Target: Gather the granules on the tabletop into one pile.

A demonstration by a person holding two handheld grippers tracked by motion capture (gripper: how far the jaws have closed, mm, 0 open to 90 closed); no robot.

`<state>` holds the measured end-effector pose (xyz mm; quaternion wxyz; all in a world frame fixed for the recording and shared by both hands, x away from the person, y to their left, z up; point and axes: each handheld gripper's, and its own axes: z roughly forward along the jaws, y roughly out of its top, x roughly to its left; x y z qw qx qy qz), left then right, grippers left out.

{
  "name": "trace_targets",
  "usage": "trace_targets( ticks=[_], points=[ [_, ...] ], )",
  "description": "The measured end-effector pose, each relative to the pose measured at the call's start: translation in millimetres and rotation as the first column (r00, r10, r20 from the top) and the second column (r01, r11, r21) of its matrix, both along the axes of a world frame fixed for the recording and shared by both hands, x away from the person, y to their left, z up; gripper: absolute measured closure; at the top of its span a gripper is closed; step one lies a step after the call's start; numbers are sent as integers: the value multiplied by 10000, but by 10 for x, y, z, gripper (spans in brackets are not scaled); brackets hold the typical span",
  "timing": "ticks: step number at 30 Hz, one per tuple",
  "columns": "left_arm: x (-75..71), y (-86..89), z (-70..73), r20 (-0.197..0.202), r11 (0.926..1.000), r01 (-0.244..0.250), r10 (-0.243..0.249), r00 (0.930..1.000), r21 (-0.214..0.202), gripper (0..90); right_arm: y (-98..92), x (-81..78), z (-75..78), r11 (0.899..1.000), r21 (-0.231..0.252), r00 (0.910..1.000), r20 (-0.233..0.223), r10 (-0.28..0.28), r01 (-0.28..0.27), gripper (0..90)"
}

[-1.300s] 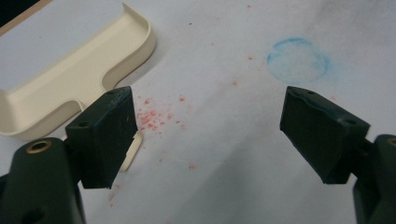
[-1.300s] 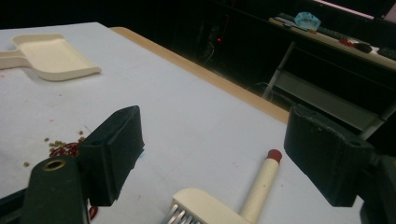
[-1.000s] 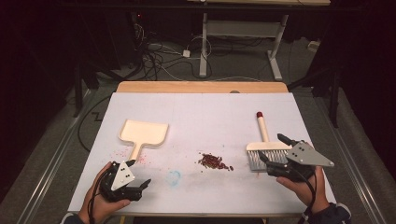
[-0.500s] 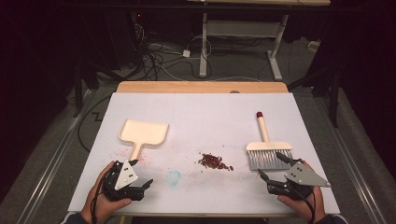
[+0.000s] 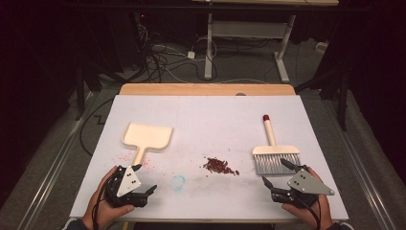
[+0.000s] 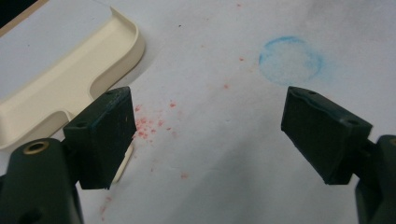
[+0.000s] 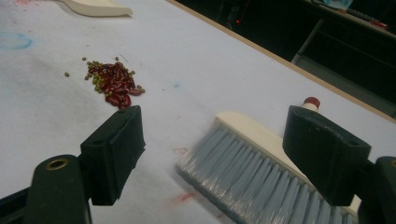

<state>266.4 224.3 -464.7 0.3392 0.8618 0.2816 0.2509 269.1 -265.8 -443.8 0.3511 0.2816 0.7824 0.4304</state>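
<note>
L gripper (image 5: 144, 178) sits low at near-left of the table (image 5: 210, 110), held in the person's L hand (image 5: 103, 211). Jaws spread wide, nothing between them. In the left gripper view, bare white surface lies between the fingers (image 6: 105, 135); the cream dustpan (image 6: 65, 74) lies just beyond the L-side finger, its handle end partly hidden behind that pad. Red speckle stains (image 6: 149, 126) just inboard of same finger. Blue ring mark (image 6: 289, 59) ahead, nearer the R-side finger, apart from both.

R gripper (image 5: 276, 173) at near-right, in R hand (image 5: 306, 211), grey three-cornered plate on top. Jaws wide apart, empty. In the right gripper view, brush (image 7: 252, 163) lies between and ahead of the fingers (image 7: 116, 149): grey bristles toward gripper, cream head behind, red-capped handle tip showing past the R-side finger. Whether the fingers touch the bristles: can't tell. Small pile of red and green beans (image 7: 112, 81) beyond the L-side finger, well apart from brush.

High view: beans (image 5: 220, 166) mid-table btwn the two grippers; dustpan (image 5: 146, 138) just ahead of L gripper, brush (image 5: 274, 151) just ahead of R gripper.
</note>
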Motion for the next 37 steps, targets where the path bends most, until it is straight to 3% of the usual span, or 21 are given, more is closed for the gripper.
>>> trace_targets(
  ticks=[37],
  points=[
    [35,-18,-10,-109,10000,-73,73,9999,-33,172,34,5,-14,9998,-130,9999,-35,127,-127,208]
  ],
)
